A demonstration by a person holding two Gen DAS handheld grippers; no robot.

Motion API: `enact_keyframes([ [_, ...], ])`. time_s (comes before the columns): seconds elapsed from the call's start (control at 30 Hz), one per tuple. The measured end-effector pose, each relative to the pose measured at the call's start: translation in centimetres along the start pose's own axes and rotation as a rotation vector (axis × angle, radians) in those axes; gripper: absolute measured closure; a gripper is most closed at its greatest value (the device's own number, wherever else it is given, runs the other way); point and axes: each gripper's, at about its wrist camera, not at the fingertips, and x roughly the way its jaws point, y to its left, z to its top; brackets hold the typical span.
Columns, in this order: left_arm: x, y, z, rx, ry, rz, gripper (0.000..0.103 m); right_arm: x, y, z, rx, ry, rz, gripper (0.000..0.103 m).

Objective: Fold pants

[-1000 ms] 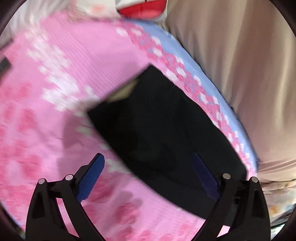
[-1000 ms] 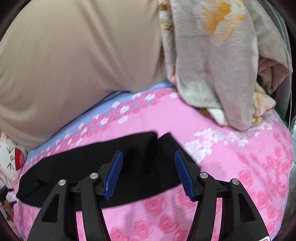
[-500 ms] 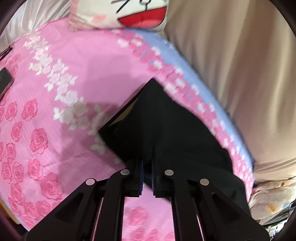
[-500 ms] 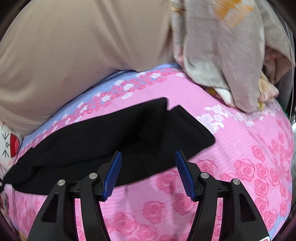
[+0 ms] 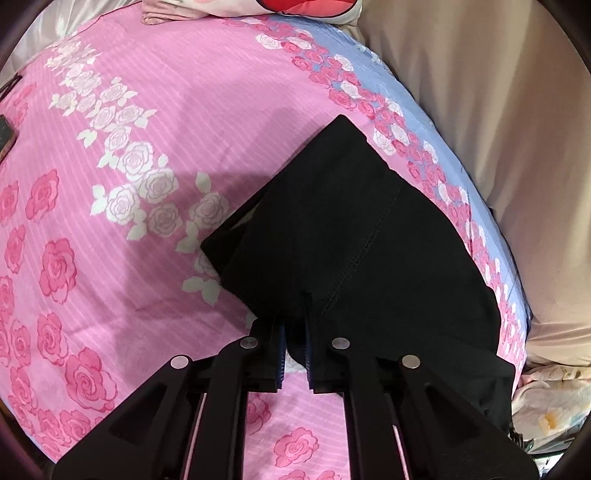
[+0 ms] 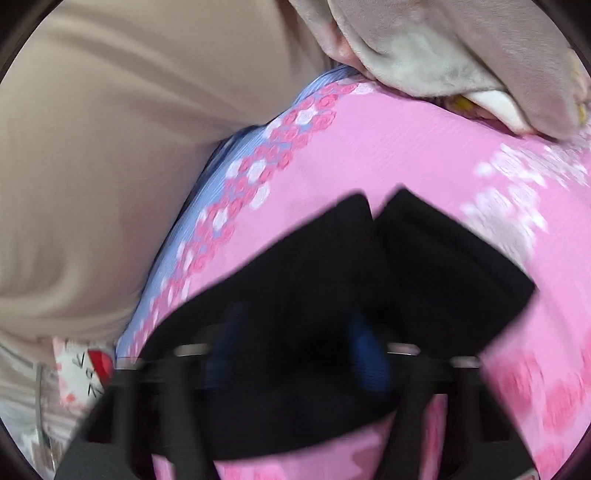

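Black pants lie on a pink rose-print bedsheet. In the left wrist view my left gripper is shut on the near edge of the pants at the waist end, with a fold of cloth pinched between the blue pads. In the right wrist view, which is blurred, the pants' two leg ends lie side by side. My right gripper is open, its blue fingers low over the black cloth.
A beige curtain or cover runs along the far side of the bed. A cartoon pillow lies at the head. A grey plush blanket is heaped beyond the leg ends. A dark object lies at the left edge.
My left gripper went from open to shut on the pants' edge. My right gripper moved forward and down over the leg ends and stayed open.
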Motion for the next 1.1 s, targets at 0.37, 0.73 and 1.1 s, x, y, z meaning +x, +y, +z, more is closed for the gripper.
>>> enact_keyframes([
  [0.37,-0.6,0.2,0.9,0.074,0.056,0.06,0.094,-3.7,-3.3,-0.1,-0.082,-0.04,-0.093,0.093],
  [0.73,-0.4,-0.6,-0.7,0.132,-0.003,0.151,0.085,-3.6,-6.6,-1.7,0.02,-0.067,0.025,0.056],
  [1.1,-8.2,-5.4,-4.7,0.222,-0.317,0.362,0.065,-3.0,-4.5,0.9,-0.093,-0.051,0.125,0.098],
])
